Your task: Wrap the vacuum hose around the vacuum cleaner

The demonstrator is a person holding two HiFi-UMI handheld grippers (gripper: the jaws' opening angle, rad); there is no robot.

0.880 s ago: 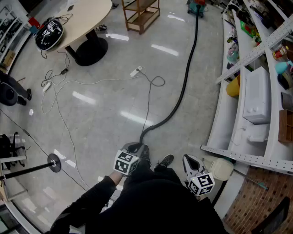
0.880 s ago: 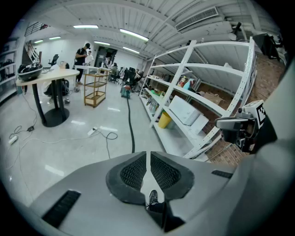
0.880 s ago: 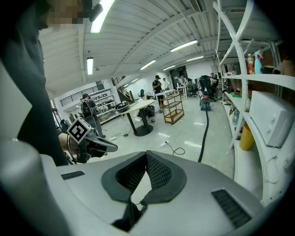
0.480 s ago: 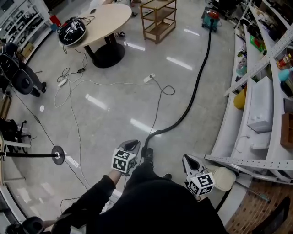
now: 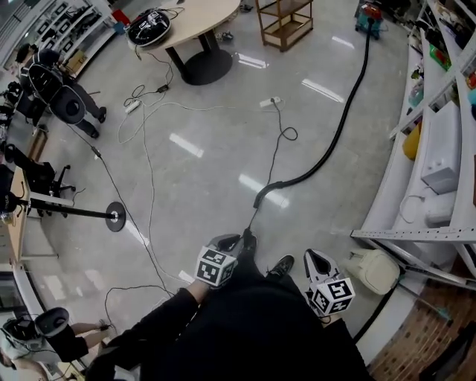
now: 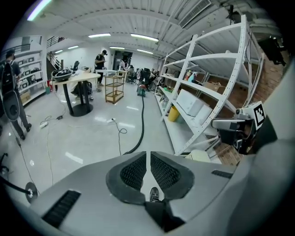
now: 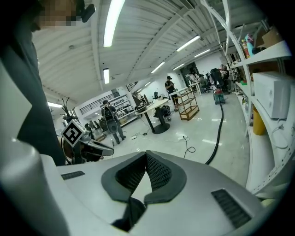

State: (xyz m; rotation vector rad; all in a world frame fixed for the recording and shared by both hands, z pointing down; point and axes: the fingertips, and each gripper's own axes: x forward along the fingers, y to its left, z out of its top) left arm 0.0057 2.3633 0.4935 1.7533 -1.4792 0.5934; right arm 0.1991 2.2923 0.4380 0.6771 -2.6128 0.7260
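A long black vacuum hose (image 5: 336, 138) lies on the shiny floor. It runs from the small vacuum cleaner (image 5: 370, 15) at the far top right to a loose end (image 5: 260, 198) in the middle. My left gripper (image 5: 229, 242) hangs just below that end, apart from it, jaws shut and empty. My right gripper (image 5: 317, 258) is beside it to the right, also shut on nothing. The left gripper view shows the hose (image 6: 140, 124) beyond the closed pads (image 6: 161, 171). In the right gripper view the hose (image 7: 217, 133) leads off to the vacuum cleaner (image 7: 219, 97).
White shelving (image 5: 439, 149) lines the right side, with a beige canister (image 5: 375, 269) at its foot. Thin cables (image 5: 276, 152) and a power strip (image 5: 269, 102) cross the floor. A round table (image 5: 201, 15), a wooden cart (image 5: 286, 22), chairs (image 5: 67, 104) and a round-based stand (image 5: 114, 216) are further off.
The head view has swung to show more floor at the left. The hose's loose end now lies further from my left gripper than before. Both grippers stay shut.
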